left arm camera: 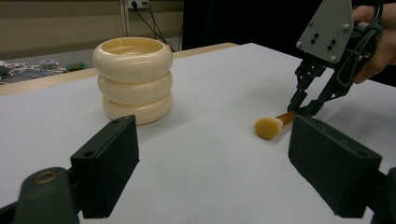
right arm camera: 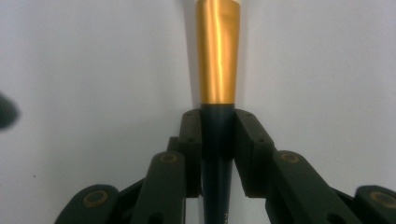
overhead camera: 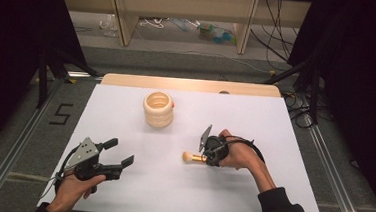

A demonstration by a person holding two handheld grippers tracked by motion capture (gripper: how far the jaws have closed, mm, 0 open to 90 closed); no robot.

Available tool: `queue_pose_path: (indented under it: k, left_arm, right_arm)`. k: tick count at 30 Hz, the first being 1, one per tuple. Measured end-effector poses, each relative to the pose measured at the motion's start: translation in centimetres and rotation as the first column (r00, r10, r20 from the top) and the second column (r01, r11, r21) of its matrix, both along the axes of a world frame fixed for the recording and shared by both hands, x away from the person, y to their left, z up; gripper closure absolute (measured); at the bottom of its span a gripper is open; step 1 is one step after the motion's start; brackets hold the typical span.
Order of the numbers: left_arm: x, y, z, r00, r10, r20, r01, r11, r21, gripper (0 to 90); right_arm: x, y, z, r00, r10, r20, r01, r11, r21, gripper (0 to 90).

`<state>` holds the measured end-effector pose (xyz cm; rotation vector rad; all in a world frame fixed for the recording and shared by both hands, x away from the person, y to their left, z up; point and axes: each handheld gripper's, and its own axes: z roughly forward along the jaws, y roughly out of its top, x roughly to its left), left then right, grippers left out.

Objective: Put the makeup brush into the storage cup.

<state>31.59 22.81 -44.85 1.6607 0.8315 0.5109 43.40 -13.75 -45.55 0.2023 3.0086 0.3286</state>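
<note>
Right hand-held gripper [overhead camera: 207, 156]: clamped on the makeup brush [overhead camera: 193, 157] by its dark handle.
Left hand-held gripper [overhead camera: 122, 154]: jaws apart, empty; brush lies ahead, to its right, on the table [overhead camera: 179, 195].
Handling: probably light, stiff handle, soft head; grip the handle.

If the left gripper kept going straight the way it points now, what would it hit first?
Probably nothing soon: the left gripper, jaws open, points into the bare gap between the cream ring-shaped holder and the brush clamped by the right gripper. Depth unclear, so the brush tip might be grazed.
</note>
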Motion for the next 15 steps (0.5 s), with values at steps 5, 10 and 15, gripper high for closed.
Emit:
queue_pose_path:
  k: [5, 10, 15]
  left_arm:
    - [0.0, 0.0, 0.0, 1.0, -0.006, 0.002, 0.006, 1.0, 0.002, 16.1]
    - [0.0, 0.0, -0.1, 1.0, 0.0, -0.004, 0.0, 1.0, 0.001, 16.1]
    - [0.0, 0.0, -0.1, 1.0, 0.0, -0.004, 0.0, 1.0, 0.002, 16.1]
  right_arm:
    - [0.0, -0.5, 0.9, 0.992, -0.114, 0.056, 0.109, 0.9912, 0.075, 74.2]
    - [0.5, -1.6, 2.1, 0.9675, -0.234, 0.097, 0.211, 0.9564, 0.202, 74.2]
    - [1.0, -2.6, 3.0, 0.9425, -0.316, 0.11, 0.26, 0.8992, 0.352, 74.2]
